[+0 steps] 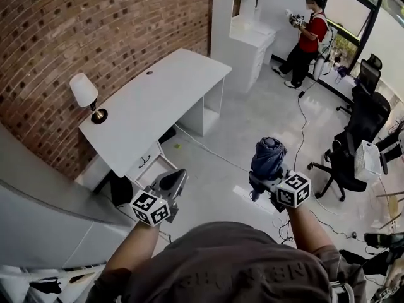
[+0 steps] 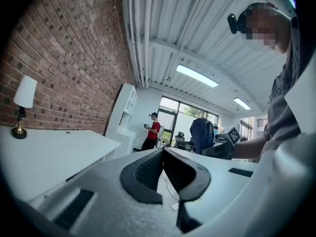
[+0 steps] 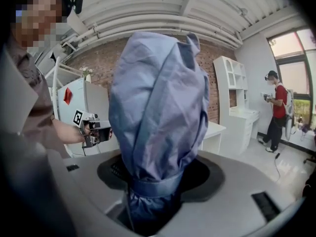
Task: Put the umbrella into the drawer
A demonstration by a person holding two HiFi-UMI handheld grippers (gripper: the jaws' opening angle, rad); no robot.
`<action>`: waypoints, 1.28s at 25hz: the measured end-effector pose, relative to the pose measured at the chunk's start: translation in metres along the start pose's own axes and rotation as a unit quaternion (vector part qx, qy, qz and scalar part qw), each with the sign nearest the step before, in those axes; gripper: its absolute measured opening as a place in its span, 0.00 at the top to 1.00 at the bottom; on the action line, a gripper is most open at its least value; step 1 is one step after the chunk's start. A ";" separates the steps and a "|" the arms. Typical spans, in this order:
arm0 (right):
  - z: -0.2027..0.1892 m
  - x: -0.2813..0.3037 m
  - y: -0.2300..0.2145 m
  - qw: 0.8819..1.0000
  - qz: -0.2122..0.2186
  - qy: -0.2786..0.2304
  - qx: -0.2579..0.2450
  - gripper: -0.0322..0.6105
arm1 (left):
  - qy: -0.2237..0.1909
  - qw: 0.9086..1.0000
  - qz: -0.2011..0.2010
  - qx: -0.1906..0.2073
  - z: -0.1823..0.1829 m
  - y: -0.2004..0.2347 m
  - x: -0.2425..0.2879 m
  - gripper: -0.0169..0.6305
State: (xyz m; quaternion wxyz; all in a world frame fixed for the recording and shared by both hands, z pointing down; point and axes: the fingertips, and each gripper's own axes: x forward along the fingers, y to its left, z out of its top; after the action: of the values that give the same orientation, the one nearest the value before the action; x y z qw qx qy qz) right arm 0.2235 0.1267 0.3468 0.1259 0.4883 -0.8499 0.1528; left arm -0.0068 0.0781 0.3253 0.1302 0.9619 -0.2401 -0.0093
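Observation:
A folded blue umbrella stands upright in my right gripper, whose jaws are shut on its strapped lower part. In the right gripper view the umbrella fills the middle, pinched between the dark pads of the right gripper. My left gripper is held out to the left with its jaws shut and nothing in them. Its pads meet at the tips in the left gripper view. A drawer front with a dark handle sits under the near end of the white desk. Both grippers are in the air, short of the desk.
A table lamp stands on the desk's left end by the brick wall. A person in a red top stands at the far white shelving. Black office chairs and floor cables lie to the right. A white cabinet is at the near left.

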 end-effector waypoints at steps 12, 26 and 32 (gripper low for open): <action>0.031 0.107 -0.076 1.000 0.012 0.015 0.003 0.56 | 0.018 1.000 0.013 -0.009 0.000 0.104 0.077 0.97; 0.054 0.127 -0.299 0.988 0.139 0.032 -0.063 0.56 | 0.015 0.986 0.160 -0.047 -0.015 0.105 0.267 0.97; 0.060 0.163 -0.332 0.989 0.143 0.026 -0.036 0.56 | 0.029 0.986 0.159 -0.037 -0.007 0.133 0.300 0.97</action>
State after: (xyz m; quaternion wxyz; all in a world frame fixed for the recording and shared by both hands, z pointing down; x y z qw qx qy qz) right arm 0.4274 -0.1835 0.3961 0.1425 0.3526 -0.9123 0.1518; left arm 0.1978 -0.1725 0.3789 0.1725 0.9061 -0.3852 0.0307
